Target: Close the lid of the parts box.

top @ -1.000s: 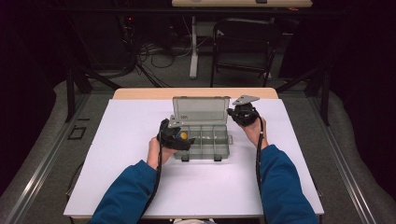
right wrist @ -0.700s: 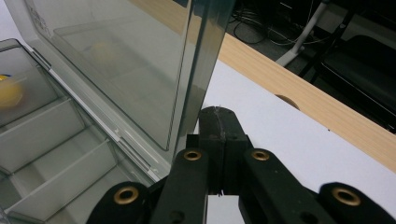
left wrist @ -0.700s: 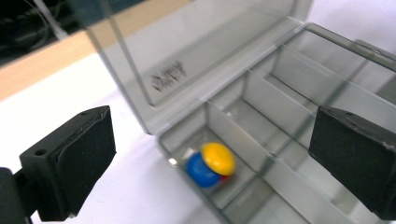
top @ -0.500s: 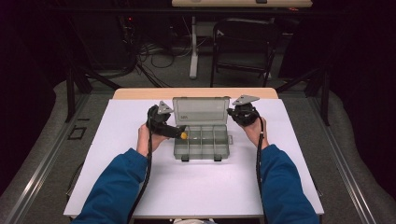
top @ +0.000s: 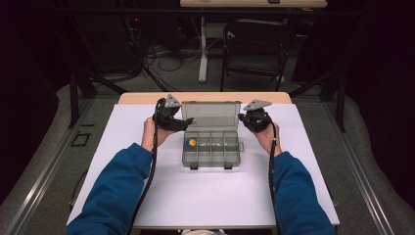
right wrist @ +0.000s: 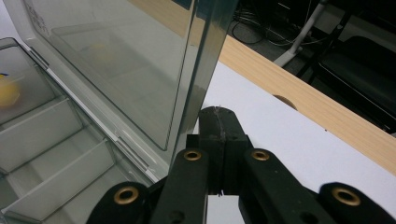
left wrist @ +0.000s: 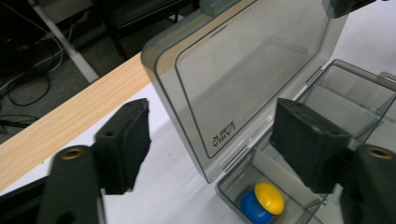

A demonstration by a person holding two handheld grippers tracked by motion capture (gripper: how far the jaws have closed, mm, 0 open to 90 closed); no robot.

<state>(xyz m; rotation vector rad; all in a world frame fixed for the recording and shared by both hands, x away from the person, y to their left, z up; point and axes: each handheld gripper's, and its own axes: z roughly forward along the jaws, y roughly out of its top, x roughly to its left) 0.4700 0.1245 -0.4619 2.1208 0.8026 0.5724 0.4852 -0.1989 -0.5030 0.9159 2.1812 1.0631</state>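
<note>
A clear plastic compartment box (top: 211, 147) sits in the middle of the white table (top: 210, 196), its lid (top: 211, 115) standing upright along the far edge. In the near-left compartment lies a small yellow and blue piece (top: 191, 142), and the left gripper view shows it as a yellow cap (left wrist: 269, 198) resting on a blue disc. The left gripper (top: 186, 122) hangs just above the box's far-left corner, beside the lid's left edge; its jaws stand apart with nothing between them, though they have just been closing a little. In its own view the lid's left end and the corner of the box lie between the two black jaws but farther off, untouched. The right gripper (top: 242, 117) rests at the far-right corner of the box, jaws pressed together on nothing. In the right gripper view (right wrist: 218, 126) the closed tip sits just beside the lid's right edge; whether it touches the edge I cannot tell. Both forearms wear blue sleeves (top: 112, 191).
</note>
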